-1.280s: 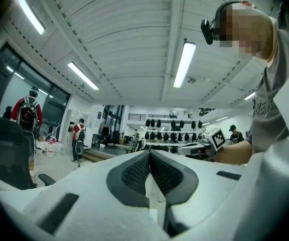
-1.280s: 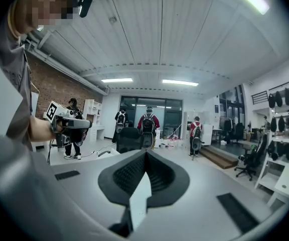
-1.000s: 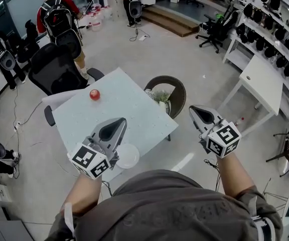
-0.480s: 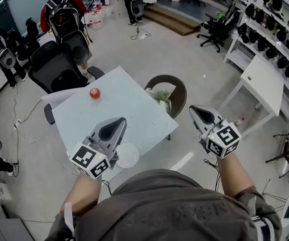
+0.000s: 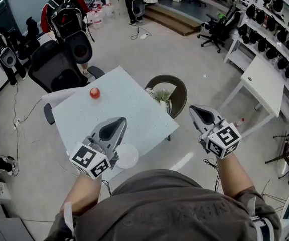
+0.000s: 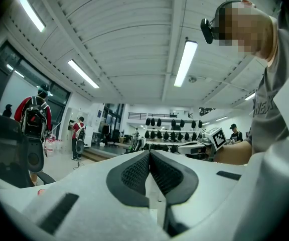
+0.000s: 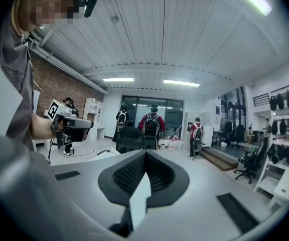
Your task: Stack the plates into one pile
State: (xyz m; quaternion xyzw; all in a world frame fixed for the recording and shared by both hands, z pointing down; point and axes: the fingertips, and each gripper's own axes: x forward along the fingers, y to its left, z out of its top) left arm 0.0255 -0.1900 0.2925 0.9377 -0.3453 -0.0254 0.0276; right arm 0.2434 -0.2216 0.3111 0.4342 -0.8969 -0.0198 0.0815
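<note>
A white plate [image 5: 128, 155] lies at the near edge of the pale square table [image 5: 134, 112]; from above I cannot tell whether it is one plate or a pile. My left gripper [image 5: 118, 122] hovers over the table just left of the plate, covering its left rim, with jaws shut and nothing between them. Its own view shows the left gripper [image 6: 149, 152] with pads pressed together, pointing level across the room. My right gripper [image 5: 195, 110] is held off the table's right side above the floor, also shut and empty. Seen from its own camera, the right gripper [image 7: 145, 153] has closed jaws.
A red apple [image 5: 95, 94] sits on the far part of the table. A round brown chair with a plant [image 5: 166, 92] stands behind the table's right corner, a black office chair [image 5: 54, 67] at the far left. People with backpacks [image 5: 66, 19] stand beyond. A white desk [image 5: 263, 79] is at right.
Both grippers stay where they were. Only the people at the back have shifted a little.
</note>
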